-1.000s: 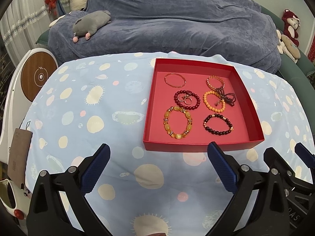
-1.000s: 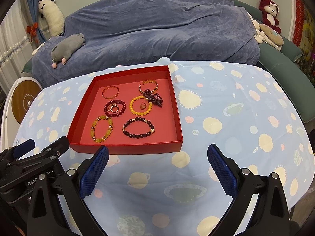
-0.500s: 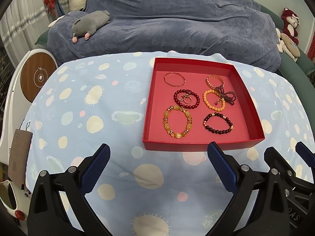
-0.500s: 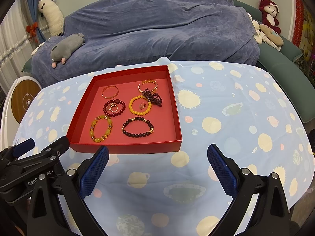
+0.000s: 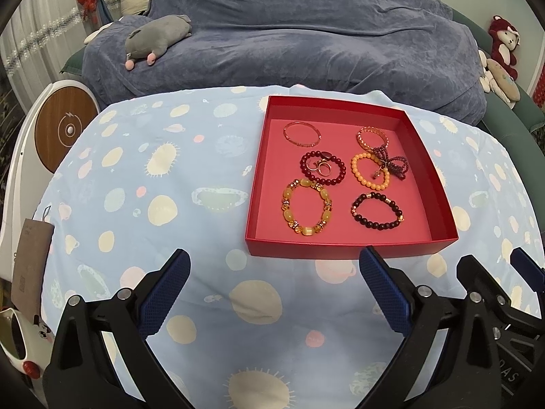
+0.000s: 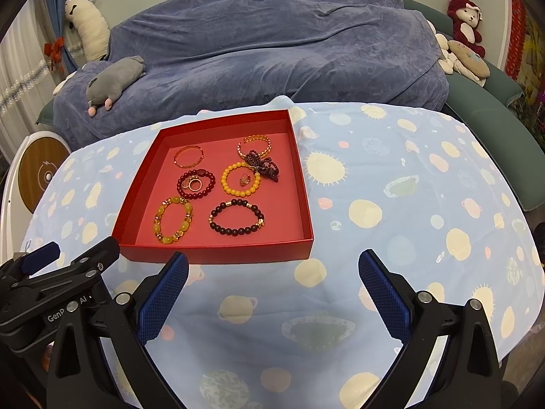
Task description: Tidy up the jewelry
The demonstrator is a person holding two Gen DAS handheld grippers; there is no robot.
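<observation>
Beyond both open tools, jewelry tray

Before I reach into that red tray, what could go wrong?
The purple beaded piece overlaps the orange bead bracelet and the gold bangle, so lifting one may drag the others. The small rings inside the dark red bracelet look hard to pinch. The red tray could slide on the tablecloth.
</observation>
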